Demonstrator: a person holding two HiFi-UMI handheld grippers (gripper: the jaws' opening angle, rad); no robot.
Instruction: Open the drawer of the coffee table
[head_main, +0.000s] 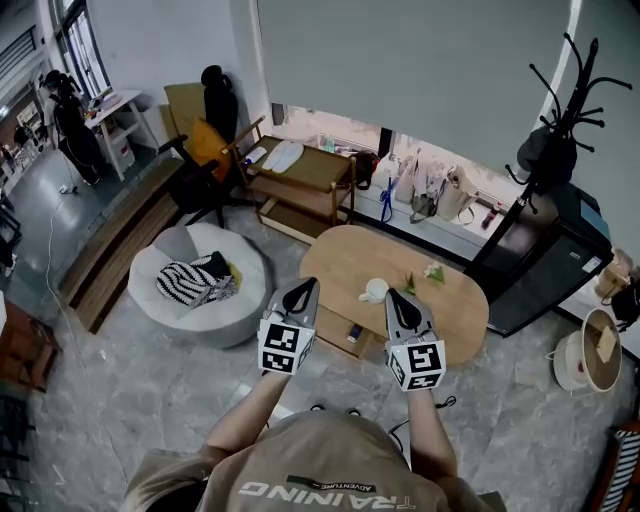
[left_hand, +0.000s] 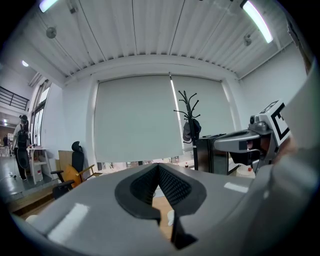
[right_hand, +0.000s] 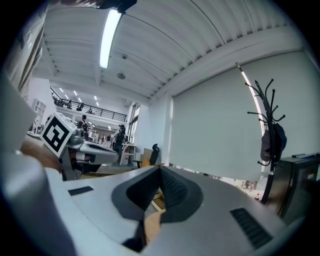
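Nearest, left gripper (head_main: 303, 286) and right gripper (head_main: 402, 299) are held level, each with fingers together and empty. Between and below them, at the person's 12 o'clock, what seems the drawer (head_main: 352, 336) sits under the oval bench (head_main: 340, 258), whose long axis runs 9-to-3. Neither hand is clearly nearer.

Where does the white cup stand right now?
In the head view, the white cup stands near the middle of the oval wooden coffee table, between the tips of the left gripper and right gripper.
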